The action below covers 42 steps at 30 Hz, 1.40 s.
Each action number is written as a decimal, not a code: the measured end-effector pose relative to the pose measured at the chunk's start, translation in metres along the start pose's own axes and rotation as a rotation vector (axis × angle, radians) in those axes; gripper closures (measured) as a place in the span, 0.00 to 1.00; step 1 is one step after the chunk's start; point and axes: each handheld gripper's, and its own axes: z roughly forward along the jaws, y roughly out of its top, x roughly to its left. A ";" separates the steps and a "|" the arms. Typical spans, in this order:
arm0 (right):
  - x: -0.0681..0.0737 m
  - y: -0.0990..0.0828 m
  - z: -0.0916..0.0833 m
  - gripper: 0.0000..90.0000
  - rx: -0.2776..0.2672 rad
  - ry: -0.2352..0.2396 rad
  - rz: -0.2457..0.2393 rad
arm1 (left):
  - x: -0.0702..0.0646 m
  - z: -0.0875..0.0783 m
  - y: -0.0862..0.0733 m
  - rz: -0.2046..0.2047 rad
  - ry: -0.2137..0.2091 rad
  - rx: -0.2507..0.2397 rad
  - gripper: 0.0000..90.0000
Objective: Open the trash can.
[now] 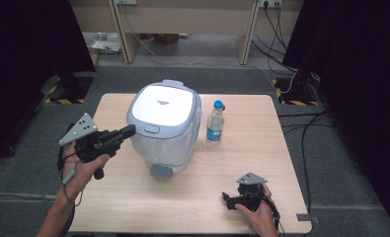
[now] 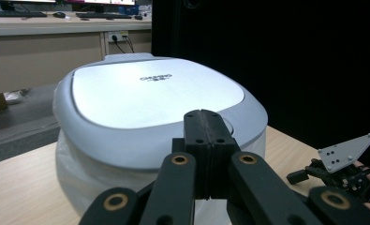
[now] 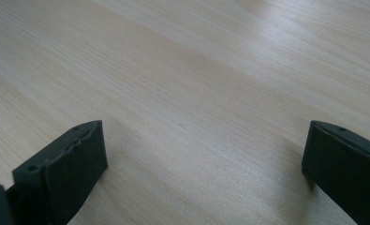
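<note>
Wooden table [image 1: 261, 163]: lidded bin [image 1: 164, 126] beside closed, empty left fingers [image 2: 210, 123]; water bottle [image 1: 214, 122] behind; right fingers [image 3: 56, 173] wide apart, empty.

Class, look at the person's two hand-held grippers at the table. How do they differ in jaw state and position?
The left hand-held gripper has its jaws shut together on nothing, while the right hand-held gripper has its jaws wide apart over bare table. The left one is raised beside the bin, pointing at its lid; the right one sits low near the table's front edge. Both are black and hand-held.
</note>
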 end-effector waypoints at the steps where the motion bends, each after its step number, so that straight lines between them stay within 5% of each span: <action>1: 0.000 0.000 0.000 0.00 0.000 0.000 0.000 | -0.001 0.003 0.001 0.002 -0.004 0.002 0.99; 27: 0.000 0.000 0.000 0.00 0.000 0.002 -0.001 | -0.003 0.041 0.001 0.019 -0.022 0.048 0.99; 42: 0.000 0.000 0.000 0.00 -0.001 0.000 -0.003 | -0.009 0.045 0.003 0.095 0.016 0.076 0.99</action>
